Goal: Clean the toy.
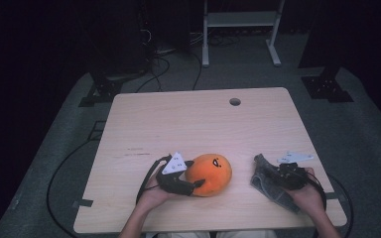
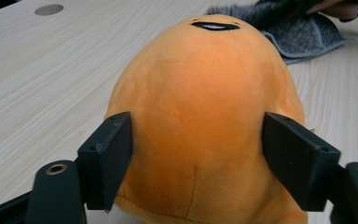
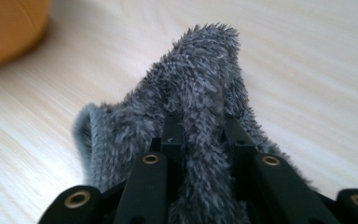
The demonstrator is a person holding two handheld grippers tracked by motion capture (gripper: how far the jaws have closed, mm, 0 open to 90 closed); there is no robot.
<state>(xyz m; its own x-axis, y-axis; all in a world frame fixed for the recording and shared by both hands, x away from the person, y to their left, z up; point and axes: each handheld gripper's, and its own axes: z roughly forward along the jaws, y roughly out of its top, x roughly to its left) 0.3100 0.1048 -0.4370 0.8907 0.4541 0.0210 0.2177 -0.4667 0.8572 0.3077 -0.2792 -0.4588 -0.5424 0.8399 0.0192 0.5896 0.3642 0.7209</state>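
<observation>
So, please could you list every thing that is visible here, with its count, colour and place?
plush toy: one, orange, near edge of table, between the left gripper's pads
cloth: one, grey, fuzzy, table's right side, pinched by the right gripper
table: one, light wood, round hole near far edge
frame: one, white, on floor behind table
left gripper: one, black, pads pressing the toy's sides
right gripper: one, black, shut on cloth
hands: two, at the bottom edge

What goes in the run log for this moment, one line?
left hand-held gripper: pads against orange plush toy | right hand-held gripper: shut on grey fuzzy cloth | both on wooden table
</observation>
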